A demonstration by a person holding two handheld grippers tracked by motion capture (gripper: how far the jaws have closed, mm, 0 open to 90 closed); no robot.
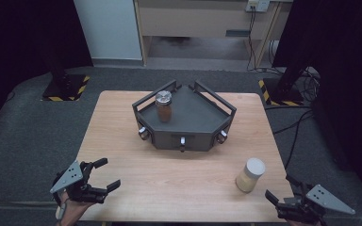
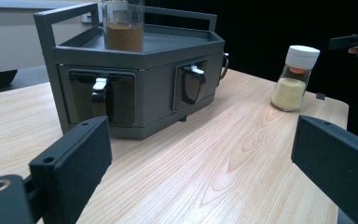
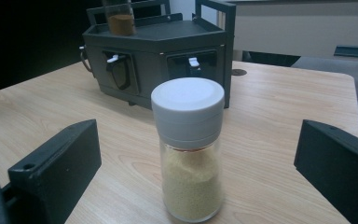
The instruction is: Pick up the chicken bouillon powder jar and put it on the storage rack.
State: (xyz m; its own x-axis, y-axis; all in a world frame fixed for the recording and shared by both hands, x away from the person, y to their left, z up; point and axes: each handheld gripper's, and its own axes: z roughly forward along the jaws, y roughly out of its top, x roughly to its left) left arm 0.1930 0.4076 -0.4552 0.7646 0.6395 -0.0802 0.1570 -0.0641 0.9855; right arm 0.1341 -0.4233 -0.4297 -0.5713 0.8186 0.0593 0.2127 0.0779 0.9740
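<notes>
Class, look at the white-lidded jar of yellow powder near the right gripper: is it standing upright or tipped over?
Upright. The white-lidded jar stands on its base on the table, lid on top, powder level inside.

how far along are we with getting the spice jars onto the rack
Done: the brown spice jar already stands upright on the grey rack. In hand: nothing yet; the right gripper is open, its fingers either side of the white-lidded yellow spice jar without touching it. The left gripper is open at the near left table edge. Left: grasp that jar, lift it and set it on the rack.
</notes>
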